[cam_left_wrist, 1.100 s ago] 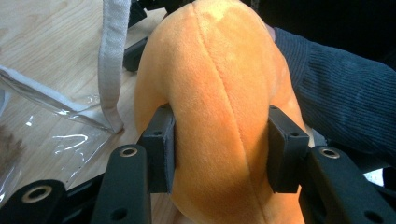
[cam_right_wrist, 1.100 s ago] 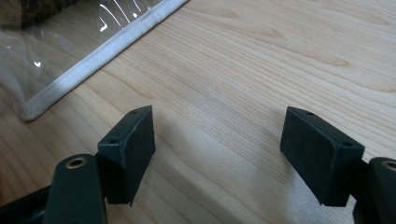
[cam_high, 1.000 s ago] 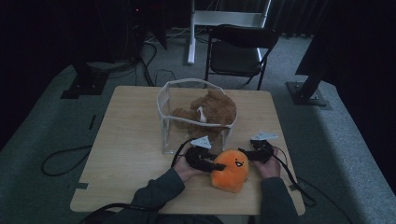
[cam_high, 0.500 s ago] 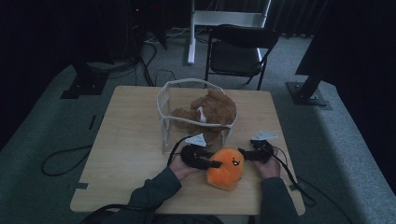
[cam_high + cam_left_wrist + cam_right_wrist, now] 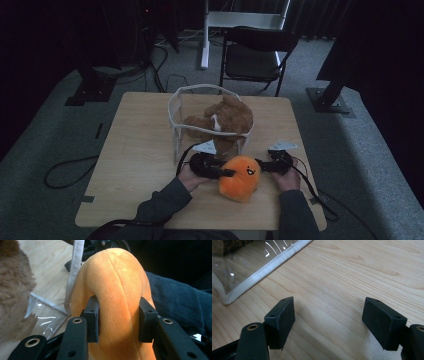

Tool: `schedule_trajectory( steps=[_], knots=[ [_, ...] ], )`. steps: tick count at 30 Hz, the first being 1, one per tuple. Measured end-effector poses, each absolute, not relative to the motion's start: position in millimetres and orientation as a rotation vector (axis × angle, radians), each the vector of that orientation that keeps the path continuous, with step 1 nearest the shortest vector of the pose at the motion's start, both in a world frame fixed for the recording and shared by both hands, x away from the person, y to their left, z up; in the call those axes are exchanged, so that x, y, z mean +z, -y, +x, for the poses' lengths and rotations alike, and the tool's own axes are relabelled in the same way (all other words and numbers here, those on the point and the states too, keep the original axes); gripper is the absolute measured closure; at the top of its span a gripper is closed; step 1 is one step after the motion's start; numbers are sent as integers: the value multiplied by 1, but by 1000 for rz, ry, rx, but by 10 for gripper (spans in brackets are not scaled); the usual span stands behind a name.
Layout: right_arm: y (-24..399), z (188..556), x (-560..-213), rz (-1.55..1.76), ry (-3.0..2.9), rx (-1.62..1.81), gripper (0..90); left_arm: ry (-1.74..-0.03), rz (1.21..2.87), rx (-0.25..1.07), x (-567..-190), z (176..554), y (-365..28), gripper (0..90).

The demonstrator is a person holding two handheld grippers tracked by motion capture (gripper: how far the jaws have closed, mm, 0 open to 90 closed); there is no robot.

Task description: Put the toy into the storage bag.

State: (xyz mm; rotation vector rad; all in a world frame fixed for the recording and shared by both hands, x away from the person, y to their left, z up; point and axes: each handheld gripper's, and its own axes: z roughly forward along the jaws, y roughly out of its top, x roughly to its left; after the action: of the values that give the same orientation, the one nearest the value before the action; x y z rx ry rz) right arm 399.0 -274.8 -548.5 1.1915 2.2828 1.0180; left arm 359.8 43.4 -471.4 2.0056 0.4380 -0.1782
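An orange plush toy [image 5: 240, 177] with a smiling face sits near the table's front edge. My left gripper [image 5: 226, 173] is shut on it; in the left gripper view both pads press into the orange plush [image 5: 117, 302]. My right gripper [image 5: 260, 164] rests just right of the toy, open, and in its own view the right gripper [image 5: 329, 317] has bare wood between its pads. A clear bin with white trim [image 5: 176, 115] stands behind, holding a brown plush bear [image 5: 225, 119]. The bear's fur [image 5: 13, 287] and the bin's trim [image 5: 72, 277] show beside the toy.
The wooden table [image 5: 140, 150] has open room on its left half. The bin's white bottom edge [image 5: 262, 272] lies close ahead of my right gripper. A black folding chair [image 5: 255, 52] stands beyond the table, and cables [image 5: 65, 167] lie on the grey floor at left.
The orange plush has shifted slightly toward the bin and lifted a little with my left gripper on it. The right gripper stays close beside it.
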Motion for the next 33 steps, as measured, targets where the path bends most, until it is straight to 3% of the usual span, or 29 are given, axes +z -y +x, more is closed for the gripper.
schedule_trajectory(
  steps=[33],
  knots=[
    [275, 399, -548, 1192, -2283, 1019, 254, -402, 1936, -143, -438, 364, -67, 631]
  ],
)
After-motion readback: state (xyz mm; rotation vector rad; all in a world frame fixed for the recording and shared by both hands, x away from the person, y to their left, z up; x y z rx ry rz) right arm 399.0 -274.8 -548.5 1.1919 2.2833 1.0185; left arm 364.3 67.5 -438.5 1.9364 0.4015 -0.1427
